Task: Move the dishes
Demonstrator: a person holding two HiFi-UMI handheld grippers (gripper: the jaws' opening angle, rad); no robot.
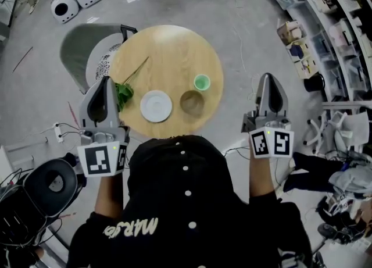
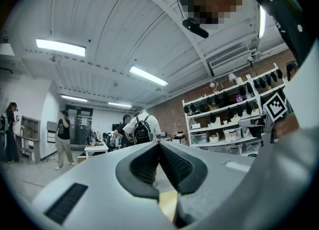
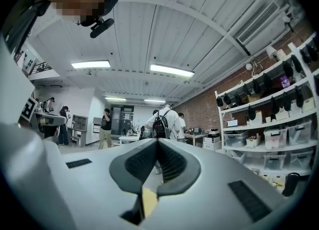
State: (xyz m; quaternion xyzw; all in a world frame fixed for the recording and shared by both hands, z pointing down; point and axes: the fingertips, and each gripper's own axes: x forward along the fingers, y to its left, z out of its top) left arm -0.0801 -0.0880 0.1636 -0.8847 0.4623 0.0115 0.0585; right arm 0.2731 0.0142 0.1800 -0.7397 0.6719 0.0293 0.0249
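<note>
Three between left gripper (image 1: 106,82), right gripper (image 1: 267,77): plate (image 1: 156,106), bowl (image 1: 192,103), cup (image 1: 201,82).

Round table (image 1: 174,46): plate (image 1: 156,106), bowl (image 1: 192,103), cup (image 1: 201,82), sprig (image 1: 124,90)

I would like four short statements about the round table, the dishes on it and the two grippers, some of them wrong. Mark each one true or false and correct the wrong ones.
1. The white round plate lies between the leafy green stem and the brown bowl on the round wooden table. True.
2. The small green cup stands on the plate. False: it stands on the bare tabletop, near the bowl.
3. The left gripper has its jaws together with nothing between them. True.
4. The right gripper holds the bowl. False: it is shut and empty, and the head view shows it out past the table's right edge.
</note>
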